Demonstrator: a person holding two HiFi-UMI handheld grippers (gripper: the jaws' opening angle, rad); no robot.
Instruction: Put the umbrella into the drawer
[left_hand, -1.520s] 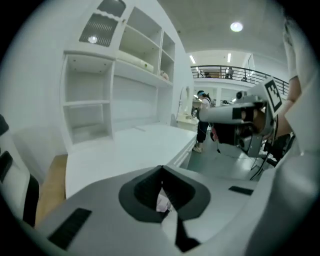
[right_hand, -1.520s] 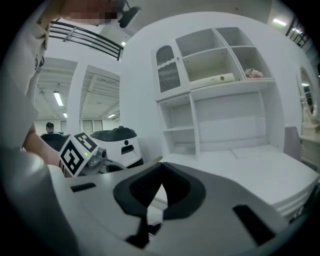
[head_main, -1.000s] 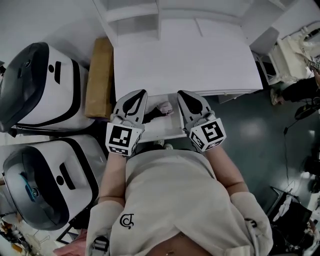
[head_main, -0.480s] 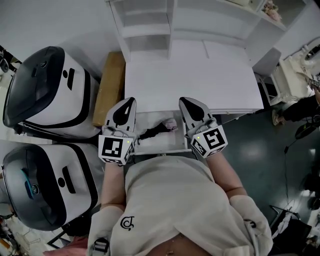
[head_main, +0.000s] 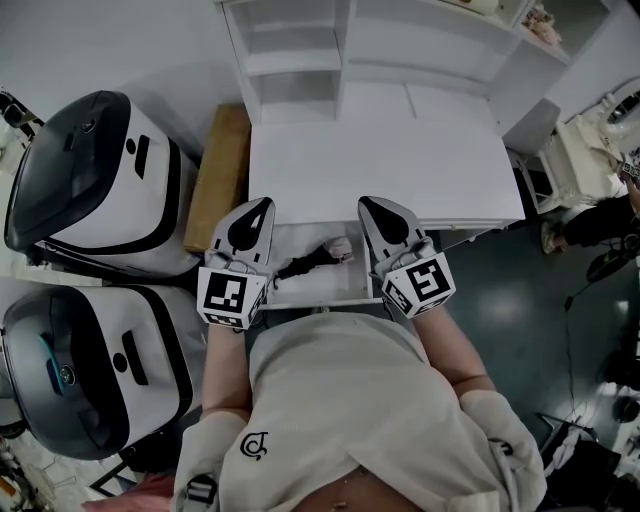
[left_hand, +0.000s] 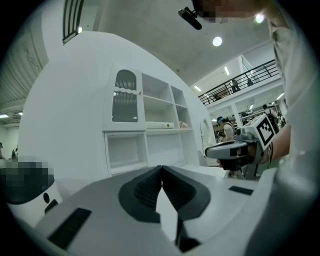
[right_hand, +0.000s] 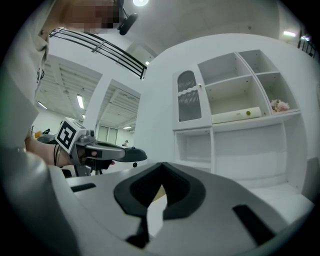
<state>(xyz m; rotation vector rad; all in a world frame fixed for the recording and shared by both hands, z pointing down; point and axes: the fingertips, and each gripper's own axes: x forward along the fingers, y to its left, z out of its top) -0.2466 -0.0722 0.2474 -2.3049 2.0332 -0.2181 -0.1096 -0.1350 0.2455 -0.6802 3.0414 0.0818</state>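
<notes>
The folded umbrella, black with a pink end, lies in the open white drawer under the desk's front edge. My left gripper hovers over the drawer's left end, shut, with nothing in it. Over the drawer's right end my right gripper is also shut and empty. Both point level toward the desk hutch. In the left gripper view the pads meet at the tip, and the right gripper shows at the side. The right gripper view shows its own pads touching and the left gripper opposite.
The white desk top with its shelved hutch lies ahead. A brown cardboard box leans at the desk's left side. Two large white-and-black machines stand to the left. Dark floor and a person are at the right.
Both grippers rose a little and spread from over the drawer's middle to its two ends, then held still. The umbrella stays in the drawer.
</notes>
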